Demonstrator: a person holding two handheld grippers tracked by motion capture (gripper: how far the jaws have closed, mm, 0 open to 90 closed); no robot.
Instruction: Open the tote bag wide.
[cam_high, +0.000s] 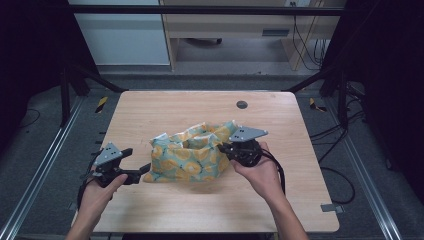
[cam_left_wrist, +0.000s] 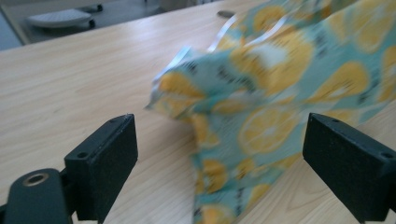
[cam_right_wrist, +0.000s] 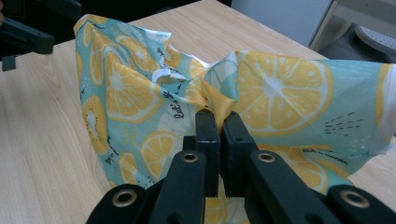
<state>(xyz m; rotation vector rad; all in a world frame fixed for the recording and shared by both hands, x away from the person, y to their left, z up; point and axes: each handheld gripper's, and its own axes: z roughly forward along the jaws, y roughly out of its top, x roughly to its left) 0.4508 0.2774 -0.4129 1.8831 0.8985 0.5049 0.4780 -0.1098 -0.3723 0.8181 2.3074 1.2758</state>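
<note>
The left claw stands open with the cloth's near corner between its jaws, not yet pinched. Farther along the tabletop, the right claw grips a fold. Next, probably: the left closes, both lift.

A teal cloth printed with lemon slices lies crumpled, one fold pinched and lifted in the right gripper, its corner between the left gripper's spread jaws.
</note>
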